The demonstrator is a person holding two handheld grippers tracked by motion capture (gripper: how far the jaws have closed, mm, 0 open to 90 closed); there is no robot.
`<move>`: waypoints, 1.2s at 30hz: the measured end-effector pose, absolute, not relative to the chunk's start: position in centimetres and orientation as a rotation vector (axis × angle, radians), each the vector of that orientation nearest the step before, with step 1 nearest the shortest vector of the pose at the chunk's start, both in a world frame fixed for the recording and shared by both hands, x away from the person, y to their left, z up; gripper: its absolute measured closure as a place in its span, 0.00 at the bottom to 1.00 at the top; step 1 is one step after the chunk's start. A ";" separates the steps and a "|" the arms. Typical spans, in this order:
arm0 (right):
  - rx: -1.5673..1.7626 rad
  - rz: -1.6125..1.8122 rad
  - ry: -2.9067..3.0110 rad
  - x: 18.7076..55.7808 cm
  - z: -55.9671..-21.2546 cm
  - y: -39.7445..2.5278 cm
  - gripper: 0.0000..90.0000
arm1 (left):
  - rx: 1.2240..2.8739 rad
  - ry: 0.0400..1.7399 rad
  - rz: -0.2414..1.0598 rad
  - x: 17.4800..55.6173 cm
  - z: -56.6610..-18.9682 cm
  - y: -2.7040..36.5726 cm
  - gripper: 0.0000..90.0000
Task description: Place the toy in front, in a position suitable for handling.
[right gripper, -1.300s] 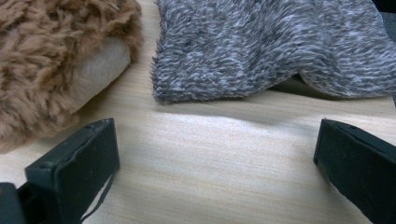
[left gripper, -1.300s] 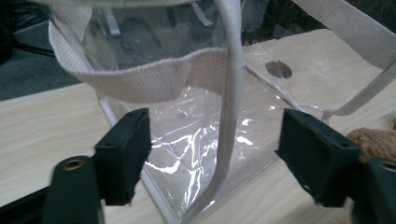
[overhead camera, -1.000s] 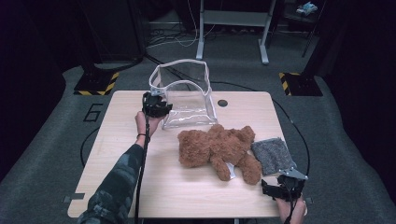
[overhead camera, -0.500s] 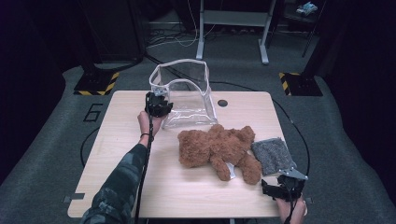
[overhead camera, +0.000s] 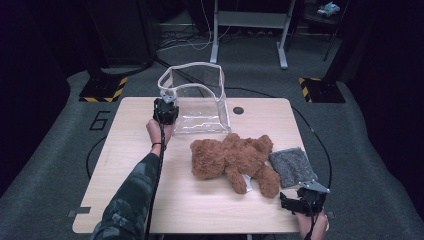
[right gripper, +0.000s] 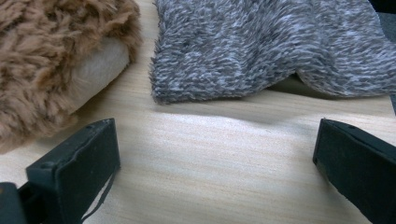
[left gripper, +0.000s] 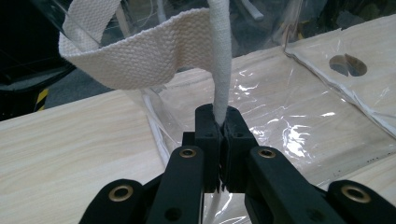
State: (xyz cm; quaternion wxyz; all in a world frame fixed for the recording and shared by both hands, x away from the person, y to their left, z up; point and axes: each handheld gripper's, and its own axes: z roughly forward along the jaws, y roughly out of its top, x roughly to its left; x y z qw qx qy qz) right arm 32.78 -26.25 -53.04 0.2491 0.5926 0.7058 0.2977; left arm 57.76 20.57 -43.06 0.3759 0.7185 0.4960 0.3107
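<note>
The clear plastic bag [overhead camera: 197, 100] stands open-mouthed at the far edge of the wooden table [overhead camera: 150, 200] and serves as the reference landmark. Its rim is edged with white webbing, and a white webbing strap [left gripper: 154, 56] loops off that rim.

Left gripper [overhead camera: 165, 111]: positioned at the bag's near-left corner. In the left gripper view the two black jaws are pressed together with the strap pinched flat between them; the strap rises straight up out of the closed tips, then curls over to the left. The person's left hand [overhead camera: 159, 131] sits directly behind the gripper, on the side away from the bag, with a camouflage sleeve [overhead camera: 131, 200] trailing toward the near edge of the table.

Brown teddy bear [overhead camera: 232, 159]: lies flat on the table, just in front of the bag and slightly to its right, close to the bag's lower edge. Contact between the two cannot be confirmed.

Grey fuzzy cloth [overhead camera: 292, 166]: lies to the right of the bear, farther from the bag, just beside the bear's leg.

Right gripper [overhead camera: 301, 202]: well apart from the bag, at the near-right corner of the table, just in front of the cloth. In the right gripper view its jaws stand wide apart with bare tabletop between them, grasping nothing; the cloth edge and the bear's paw lie beyond the tips.
</note>
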 end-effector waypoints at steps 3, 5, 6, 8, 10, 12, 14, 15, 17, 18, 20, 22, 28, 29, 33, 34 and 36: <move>1.615 0.811 1.923 32.8 -53.0 -26.3 0.00 | 1.832 1.269 0.800 57.7 -43.0 20.8 0.97; 1.614 0.811 1.923 32.8 -53.0 -26.3 0.00 | 1.833 1.275 0.798 57.7 -43.0 21.0 0.97; 1.614 0.811 1.923 32.8 -53.0 -26.3 0.00 | 1.830 1.277 0.802 57.7 -43.0 21.2 0.97; 1.614 0.811 1.923 32.8 -53.0 -26.3 0.00 | 1.824 1.289 0.801 57.6 -42.9 21.7 0.97; 1.614 0.811 1.923 32.8 -53.0 -26.3 0.00 | 1.817 1.296 0.802 57.6 -42.9 22.2 0.97; 1.614 0.811 1.923 32.8 -53.0 -26.3 0.00 | 1.811 1.307 0.804 57.6 -42.9 22.7 0.97; 1.617 0.811 1.923 32.8 -53.0 -26.2 0.00 | 1.814 1.311 0.819 57.5 -42.9 23.5 0.97; 1.614 0.812 1.923 32.8 -53.0 -26.3 0.00 | 1.814 1.311 0.819 57.5 -42.9 23.5 0.97; 1.615 0.811 1.922 32.8 -53.0 -26.3 0.00 | 1.814 1.316 0.823 57.4 -43.0 24.0 0.97; 1.617 0.811 1.922 32.8 -53.0 -26.2 0.00 | 1.816 1.318 0.824 57.3 -43.0 24.2 0.97; 1.615 0.811 1.923 32.8 -53.0 -26.3 0.00 | 1.800 1.330 0.830 57.2 -43.2 24.8 0.97; 1.617 0.811 1.921 32.8 -53.0 -26.2 0.00 | 1.797 1.334 0.832 57.2 -43.3 25.1 0.97; 1.620 0.810 1.921 32.8 -53.0 -26.2 0.00 | 1.795 1.352 0.848 56.9 -43.3 26.3 0.97; 1.621 0.810 1.921 32.8 -53.0 -26.2 0.00 | 1.792 1.357 0.851 56.8 -43.3 26.6 0.97; 1.623 0.810 1.920 32.8 -53.0 -26.2 0.00 | 1.780 1.368 0.863 56.6 -43.5 27.3 0.97; 1.623 0.810 1.920 32.8 -53.0 -26.2 0.00 | 1.778 1.371 0.863 56.6 -43.5 27.6 0.97; 1.622 0.810 1.921 32.8 -53.0 -26.2 0.00 | 1.773 1.383 0.876 56.6 -43.5 28.1 0.97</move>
